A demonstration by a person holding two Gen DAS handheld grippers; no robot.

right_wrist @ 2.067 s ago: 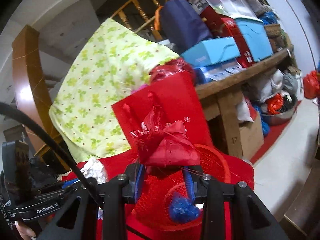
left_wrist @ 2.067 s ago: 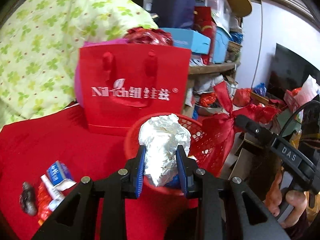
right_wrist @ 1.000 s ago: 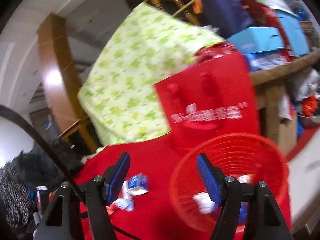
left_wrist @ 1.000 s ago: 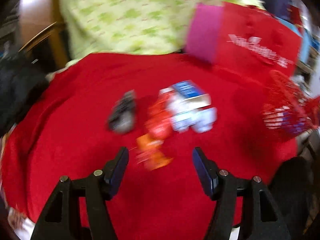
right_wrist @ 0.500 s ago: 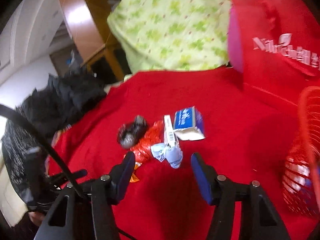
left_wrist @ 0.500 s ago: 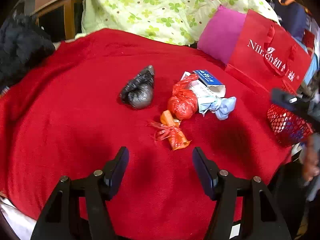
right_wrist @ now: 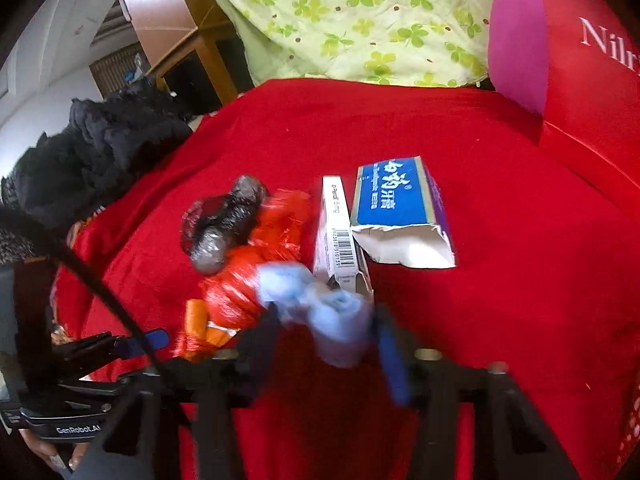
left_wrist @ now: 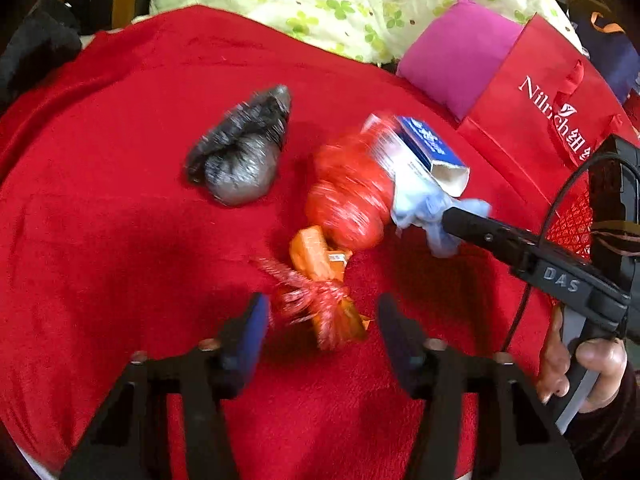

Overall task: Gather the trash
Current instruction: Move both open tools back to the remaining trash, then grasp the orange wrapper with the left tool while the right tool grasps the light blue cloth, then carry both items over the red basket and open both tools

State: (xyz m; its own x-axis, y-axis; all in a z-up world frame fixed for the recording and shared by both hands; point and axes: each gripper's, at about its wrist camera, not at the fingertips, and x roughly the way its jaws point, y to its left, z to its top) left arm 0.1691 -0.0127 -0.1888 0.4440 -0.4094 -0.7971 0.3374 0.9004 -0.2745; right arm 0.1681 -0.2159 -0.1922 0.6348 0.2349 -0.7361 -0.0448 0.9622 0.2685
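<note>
A small heap of trash lies on the red blanket (left_wrist: pixel 100 240). My left gripper (left_wrist: pixel 322 332) is low over an orange wrapper with red tinsel (left_wrist: pixel 320 304). Its jaws are closing with the wrapper between them, a thin gap on each side. My right gripper (right_wrist: pixel 326 336) is closing on a pale blue crumpled wad (right_wrist: pixel 336 320), which fills the space between its pads. A red plastic ball (left_wrist: pixel 348 200), a grey-black bag wad (left_wrist: pixel 244 152), a torn blue box (right_wrist: pixel 400 208) and a white box (right_wrist: pixel 338 228) lie just beyond.
The red mesh basket (left_wrist: pixel 568 224) stands at the blanket's right edge, behind the right gripper's body. A red gift bag (left_wrist: pixel 540 112) and pink cushion (left_wrist: pixel 452 60) stand behind the heap. A green-patterned quilt (right_wrist: pixel 360 20) lies at the back, a black jacket (right_wrist: pixel 100 148) on the left.
Both grippers came down onto the trash heap and their jaws narrowed. The right one swung away from the basket and now has the blue wad between its pads.
</note>
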